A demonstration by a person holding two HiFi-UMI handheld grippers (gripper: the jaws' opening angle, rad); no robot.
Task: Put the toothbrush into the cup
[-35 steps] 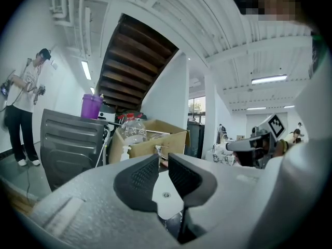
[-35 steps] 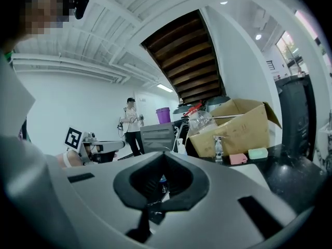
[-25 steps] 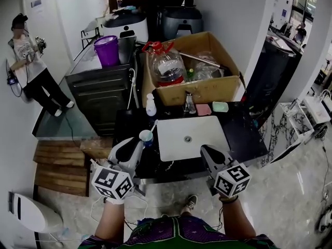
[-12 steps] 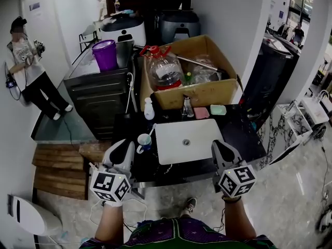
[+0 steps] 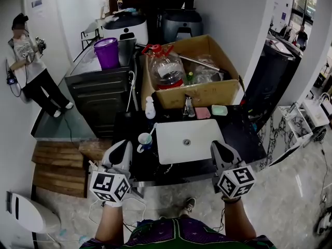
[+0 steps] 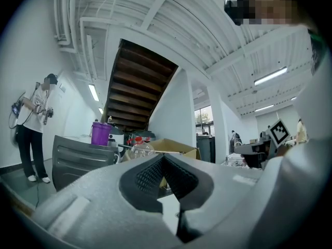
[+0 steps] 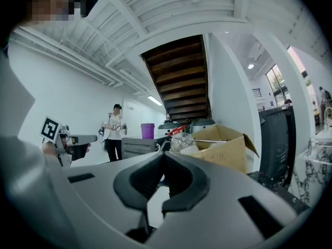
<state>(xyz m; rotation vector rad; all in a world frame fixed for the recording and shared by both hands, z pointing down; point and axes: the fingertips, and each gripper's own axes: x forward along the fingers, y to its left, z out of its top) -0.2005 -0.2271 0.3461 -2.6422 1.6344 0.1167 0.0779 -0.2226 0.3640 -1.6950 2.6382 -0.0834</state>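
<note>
Toothbrush is observed standing in the cup, just left of the white sink. Left gripper and right gripper are noted closed, nothing clamped, near the counter's front edge.

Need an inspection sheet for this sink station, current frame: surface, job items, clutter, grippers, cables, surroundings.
Surface: black countertop with a white sink basin set in it.
Job's things: cup left of the basin; toothbrush already stands in it, leaning right.
Clutter: pump bottle, pink block and green block behind the basin; cardboard box holding a water jug.
Grippers: left gripper and right gripper both shut, empty, at the near counter edge.
Cables: white cable hangs down the cabinet side.
Surroundings: dark cabinet with purple bucket; person standing far left.
</note>
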